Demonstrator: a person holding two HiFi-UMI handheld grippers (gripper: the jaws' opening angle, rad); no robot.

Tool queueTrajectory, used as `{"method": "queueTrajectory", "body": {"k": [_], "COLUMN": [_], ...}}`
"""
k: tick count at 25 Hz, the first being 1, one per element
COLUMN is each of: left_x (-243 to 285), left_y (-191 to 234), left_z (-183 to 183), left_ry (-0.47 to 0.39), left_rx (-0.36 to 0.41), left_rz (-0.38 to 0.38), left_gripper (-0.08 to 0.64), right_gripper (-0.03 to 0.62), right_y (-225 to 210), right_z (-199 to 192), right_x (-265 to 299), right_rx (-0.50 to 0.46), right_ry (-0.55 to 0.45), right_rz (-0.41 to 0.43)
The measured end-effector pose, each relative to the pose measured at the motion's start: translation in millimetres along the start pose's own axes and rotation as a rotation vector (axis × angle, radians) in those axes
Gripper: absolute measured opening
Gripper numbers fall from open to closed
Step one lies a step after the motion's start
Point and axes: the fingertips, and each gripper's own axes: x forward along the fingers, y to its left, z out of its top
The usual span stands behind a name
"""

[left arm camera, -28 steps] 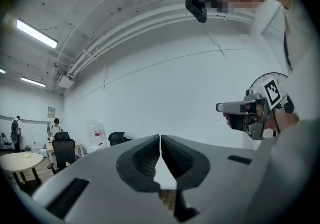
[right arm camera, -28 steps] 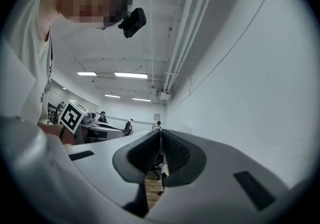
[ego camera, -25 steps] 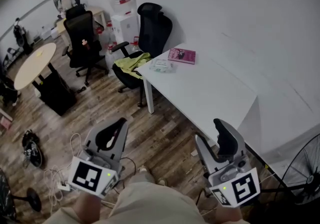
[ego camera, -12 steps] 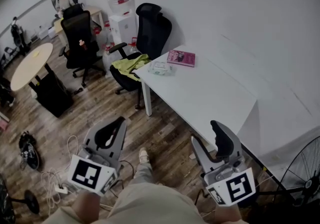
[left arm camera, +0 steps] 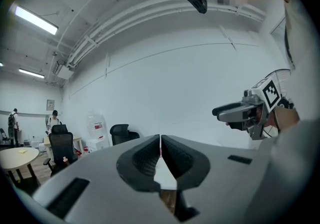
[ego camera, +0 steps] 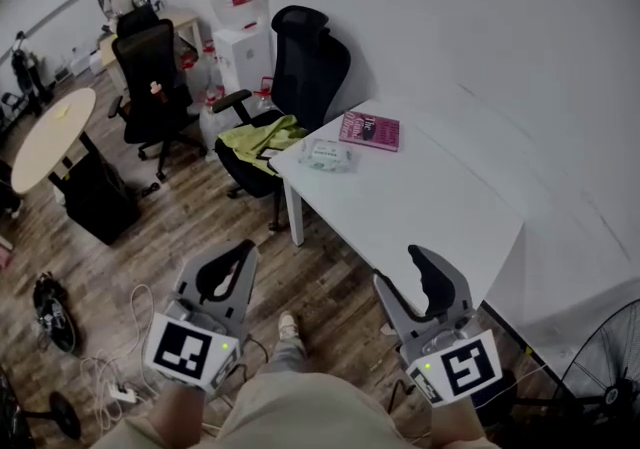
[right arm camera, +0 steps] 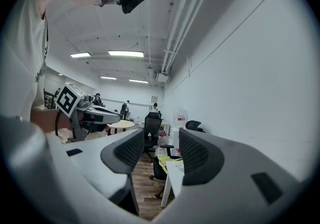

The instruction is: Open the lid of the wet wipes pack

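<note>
The left gripper [ego camera: 240,255] hangs over the wood floor [ego camera: 320,272], jaws together on nothing, while well ahead the wet wipes pack [ego camera: 328,154] lies near the far corner of the white table [ego camera: 430,207] beside a pink book [ego camera: 369,129], and the right gripper [ego camera: 400,272] shows its jaws just opened wide, empty.

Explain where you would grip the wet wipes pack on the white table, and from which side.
The wet wipes pack lies flat on the table near its far corner, beside a pink book. Likely come from above and pinch the lid flap's free edge on its top face; lying flat, its sides offer little. The flap is too small to make out.
</note>
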Motion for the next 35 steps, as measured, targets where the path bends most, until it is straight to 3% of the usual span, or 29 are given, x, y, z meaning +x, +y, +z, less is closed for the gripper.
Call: {"method": "queueTrajectory", "body": {"k": [11,16,29,35], "left_x": [121.1,165.1,259.4,333.7], "left_y": [121.8,153.4,197.4,217.3], "left_z": [-27.4,-39.3,-90.7,-130.6], "left_ry": [0.068,0.076,0.177,0.267], "left_rx": [0.037,0.030,-0.007,-0.007], "left_rz": [-0.066,-0.111,-0.154,-0.162], "left_gripper": [0.028,0.028,0.028,0.028], "right_gripper": [0.230,0.230,0.230,0.230], "right_y": [-54.8,-69.2,-113.4,-157.0], "right_z": [-33.3,-60.9,-118.9,-178.3], "right_x": [164.4,214.8,303.9,362.4], "right_rx": [-0.086,-0.090,-0.079,-0.018], "right_ry": [0.159,0.231,0.380,0.459], "right_rz": [-0.126,-0.170,-0.152,-0.098]}}
